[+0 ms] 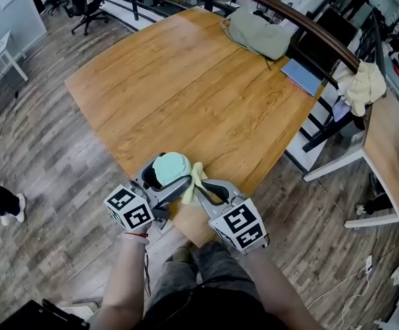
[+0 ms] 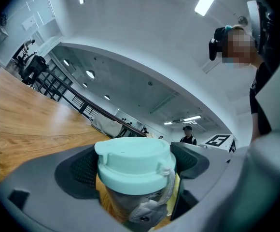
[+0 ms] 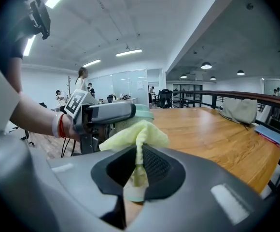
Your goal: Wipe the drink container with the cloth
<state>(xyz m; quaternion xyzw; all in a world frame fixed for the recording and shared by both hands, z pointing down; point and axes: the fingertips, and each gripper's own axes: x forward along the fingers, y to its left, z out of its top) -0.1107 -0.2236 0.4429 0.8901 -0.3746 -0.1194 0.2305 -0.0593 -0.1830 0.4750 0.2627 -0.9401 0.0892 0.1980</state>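
At the counter's (image 1: 186,81) near corner, your left hand-held gripper (image 2: 134,170) clamps the rigid, likely slippery drink container (image 2: 125,204) just under its lid (image 2: 133,156); your right hand-held gripper (image 3: 139,170) pinches the soft, limp cloth (image 3: 136,134) beside it.

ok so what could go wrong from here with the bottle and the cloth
The left gripper clamps the bottle up by its lid at the table corner; a hard push from the cloth could twist it loose, possibly onto the floor. The right gripper pinches only a thin fold of cloth, so rubbing might pull it out.
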